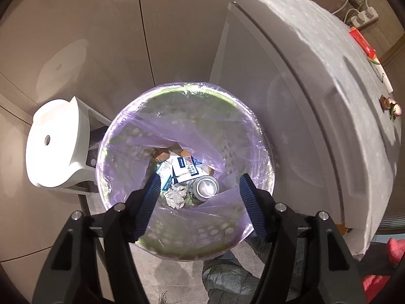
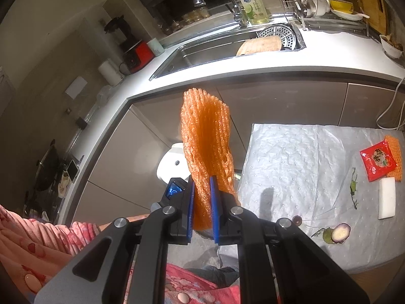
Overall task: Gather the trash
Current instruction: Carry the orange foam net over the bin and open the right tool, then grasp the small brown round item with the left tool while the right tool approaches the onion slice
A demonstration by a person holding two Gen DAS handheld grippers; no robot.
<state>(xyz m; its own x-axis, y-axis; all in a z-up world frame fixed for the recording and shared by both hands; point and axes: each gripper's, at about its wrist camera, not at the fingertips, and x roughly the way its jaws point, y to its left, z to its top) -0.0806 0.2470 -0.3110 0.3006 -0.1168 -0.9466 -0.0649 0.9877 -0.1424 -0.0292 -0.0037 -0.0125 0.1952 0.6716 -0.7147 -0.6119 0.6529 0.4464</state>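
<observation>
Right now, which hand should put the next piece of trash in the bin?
Probably the right. The right gripper is shut on the orange foam net, ready to drop. The left gripper hangs open and empty over the trash bin.

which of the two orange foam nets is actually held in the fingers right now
The tall orange foam net standing up between the right gripper fingers. The other orange net lies on the table under the red packet.

grey padded table (image 2: 291,152) carries a red packet (image 2: 377,162), white block (image 2: 386,198), halved purple fruit (image 2: 340,232).
</observation>
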